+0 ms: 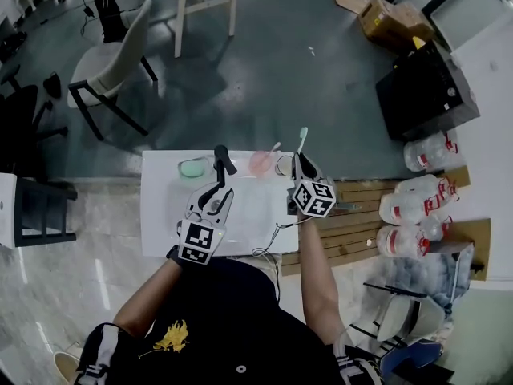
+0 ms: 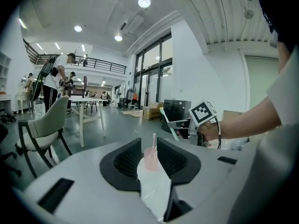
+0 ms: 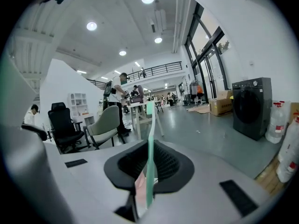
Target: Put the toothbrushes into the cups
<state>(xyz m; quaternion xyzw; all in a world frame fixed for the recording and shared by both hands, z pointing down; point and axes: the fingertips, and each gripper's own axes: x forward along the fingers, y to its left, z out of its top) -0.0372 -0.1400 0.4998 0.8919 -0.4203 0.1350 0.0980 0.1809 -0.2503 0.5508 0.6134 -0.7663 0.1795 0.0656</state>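
Right gripper point(image 3: 150, 162): jaws pinching green toothbrush point(image 3: 151, 125), held upright by the table point(image 1: 160, 215) edge. Left gripper point(image 2: 148, 148): jaws spread, nothing gripped. Pink cup point(image 1: 261, 164): pink toothbrush point(image 1: 275, 147) already inside. Green cup point(image 1: 192, 168): seemingly empty. Judged about half done; green toothbrush remains.

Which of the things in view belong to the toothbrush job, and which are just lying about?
Job: green toothbrush, held in right gripper; pink cup; green cup.
Lying about: water bottles; cardboard box; chair.
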